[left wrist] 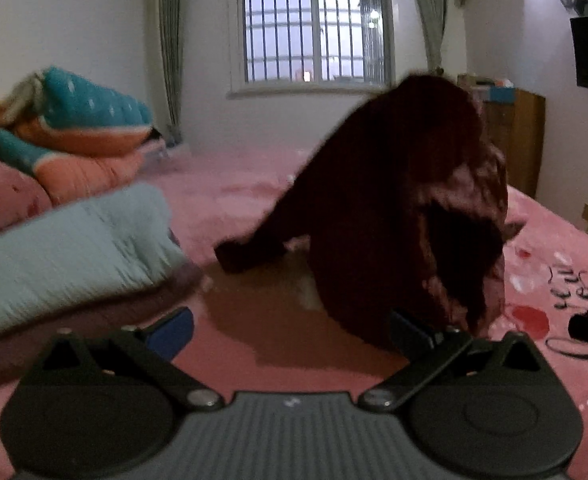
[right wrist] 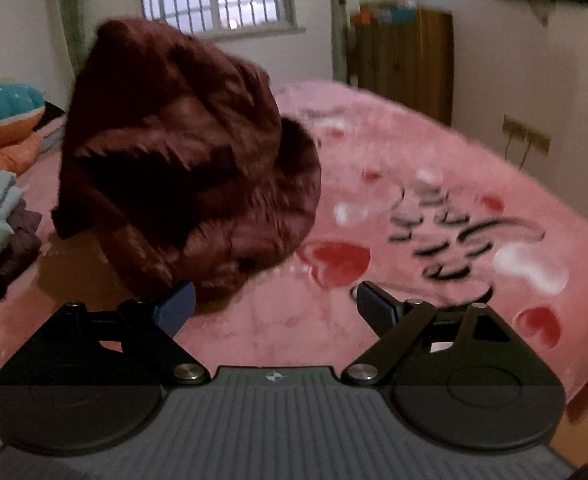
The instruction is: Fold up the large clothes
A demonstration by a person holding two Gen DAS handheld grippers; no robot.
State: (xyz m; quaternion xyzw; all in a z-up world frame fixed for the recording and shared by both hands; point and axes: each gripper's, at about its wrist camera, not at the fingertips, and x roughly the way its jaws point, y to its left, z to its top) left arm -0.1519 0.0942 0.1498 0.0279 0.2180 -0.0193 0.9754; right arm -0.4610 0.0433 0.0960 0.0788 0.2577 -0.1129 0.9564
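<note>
At the far left, a pale green folded garment [left wrist: 70, 248] lies on the pink bed [left wrist: 234, 184] beside stacked quilts [left wrist: 82, 120]. The left gripper [left wrist: 292, 330] has its fingers spread wide, holding nothing. Further right, the dark red garment [right wrist: 182, 160] appears bunched and raised above the bed, blurred, while the right gripper [right wrist: 274, 306] sits equally wide open and empty, its left finger just beside the cloth's lower edge.

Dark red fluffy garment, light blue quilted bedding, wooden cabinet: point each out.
Dark red fluffy garment [right wrist: 182, 152], right wrist view, centre of bundle.
Light blue quilted bedding [left wrist: 70, 248], left wrist view, top surface.
Wooden cabinet [right wrist: 405, 60], right wrist view, front.
</note>
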